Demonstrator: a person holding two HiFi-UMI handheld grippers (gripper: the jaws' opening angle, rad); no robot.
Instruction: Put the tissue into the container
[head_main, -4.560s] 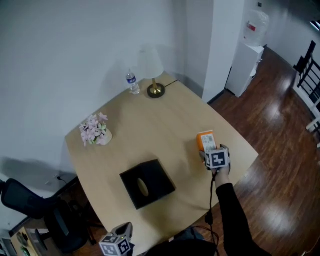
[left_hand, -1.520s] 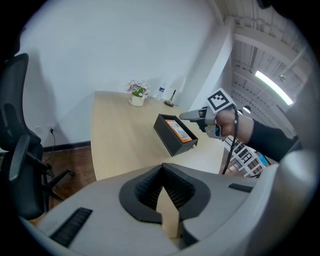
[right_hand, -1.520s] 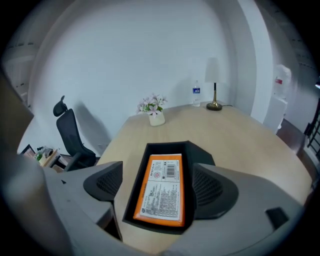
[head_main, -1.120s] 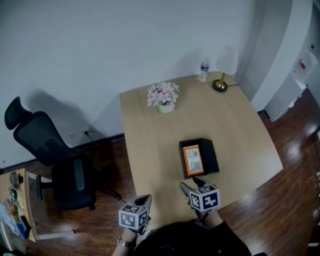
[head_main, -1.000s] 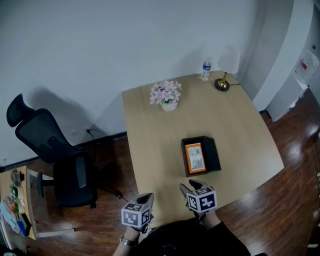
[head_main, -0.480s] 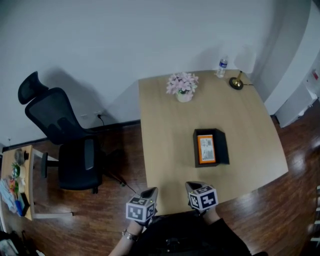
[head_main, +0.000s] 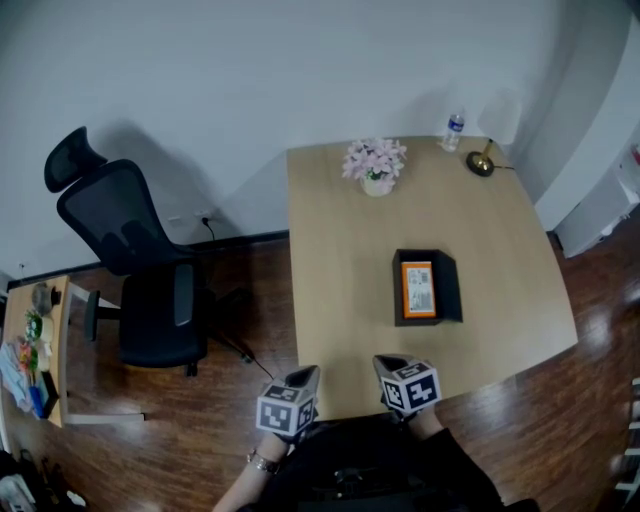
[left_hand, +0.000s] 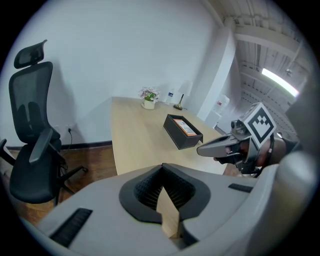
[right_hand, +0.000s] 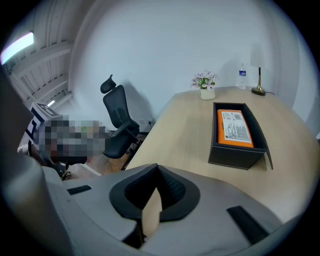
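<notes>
My left tongs (head_main: 303, 377): bottom centre of the head view, at the table's near edge. The jaws are closed together with nothing between them.
My right tongs (head_main: 388, 364): just right of the left pair, also closed and empty, pointing toward the container.
Table (head_main: 340, 250): light wood, filling the middle of the frame.
Container (head_main: 450, 290): black open box right of centre on the table, well apart from both tongs.
Tissue (head_main: 419, 289): orange pack lying flat inside the container, toward its left side in the head view.
Office chair (head_main: 135, 270): black, at left of the frame, standing on the dark wood floor (head_main: 250, 400) beside the table.
Flowers (head_main: 375, 162): pink bunch in a small pot at the table's far edge, upper centre.
Bottle (head_main: 455, 130): upright at the far right corner of the table, upper right.
Lamp (head_main: 487, 150): just right of the bottle, brass base on the table.
</notes>
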